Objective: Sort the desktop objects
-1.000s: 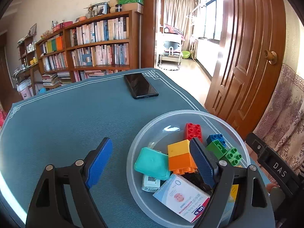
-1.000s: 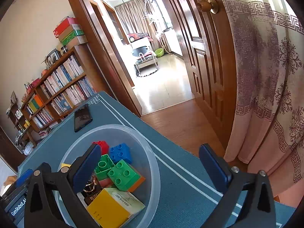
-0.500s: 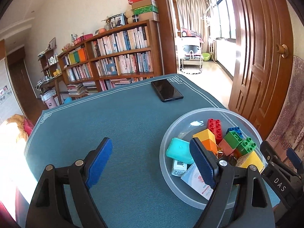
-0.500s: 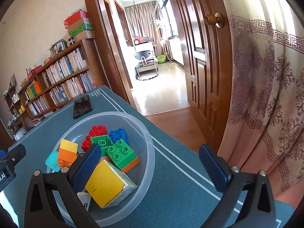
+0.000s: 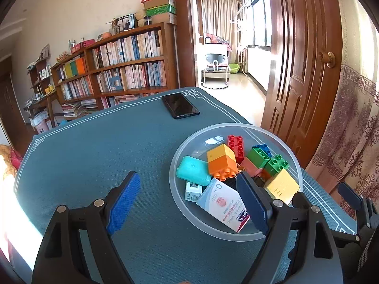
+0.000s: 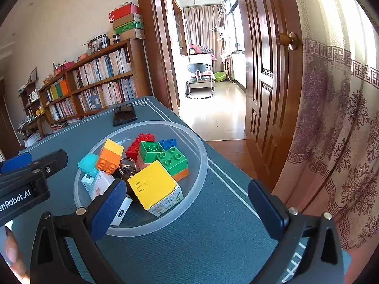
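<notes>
We find the clear bowl holding blocks and boxes, phone just beyond it; left gripper and right gripper flank it, fingers apart, empty.

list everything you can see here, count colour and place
bowl: 1, clear, on mat near the door
bricks: several, red, blue, green, orange-yellow, in bowl
yellow box: 1, in bowl, front
teal case: 1, in bowl, left
white cartons: 2, in bowl, front left
phone: 1, black, far end of mat
mat: 1, teal, covers table
bookshelf: 1, brown, behind table
door: 1, brown, right
left gripper: blue pads, open, empty
right gripper: blue pads, open, empty
</notes>
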The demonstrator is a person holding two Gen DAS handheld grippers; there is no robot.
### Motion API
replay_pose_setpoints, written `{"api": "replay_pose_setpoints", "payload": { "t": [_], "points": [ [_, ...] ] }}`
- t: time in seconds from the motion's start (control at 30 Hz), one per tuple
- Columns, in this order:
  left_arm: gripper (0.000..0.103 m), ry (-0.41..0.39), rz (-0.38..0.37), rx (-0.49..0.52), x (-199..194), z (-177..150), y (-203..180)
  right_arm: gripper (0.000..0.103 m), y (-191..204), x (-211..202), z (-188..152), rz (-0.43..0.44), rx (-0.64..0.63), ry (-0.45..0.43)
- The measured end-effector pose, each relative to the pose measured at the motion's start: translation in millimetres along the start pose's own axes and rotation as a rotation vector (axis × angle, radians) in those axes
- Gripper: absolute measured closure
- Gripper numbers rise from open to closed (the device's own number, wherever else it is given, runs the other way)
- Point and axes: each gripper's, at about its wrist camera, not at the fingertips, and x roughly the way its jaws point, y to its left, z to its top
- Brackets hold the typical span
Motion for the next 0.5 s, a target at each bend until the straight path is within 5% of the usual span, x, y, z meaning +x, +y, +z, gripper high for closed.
{"api": "replay_pose_setpoints", "payload": {
  "t": [0.5],
  "points": [
    [0.017,0.007,0.000,0.015,3,-6,-4,0.000,7,6,-17,0.022,-0.053,0.057]
  ]
}}
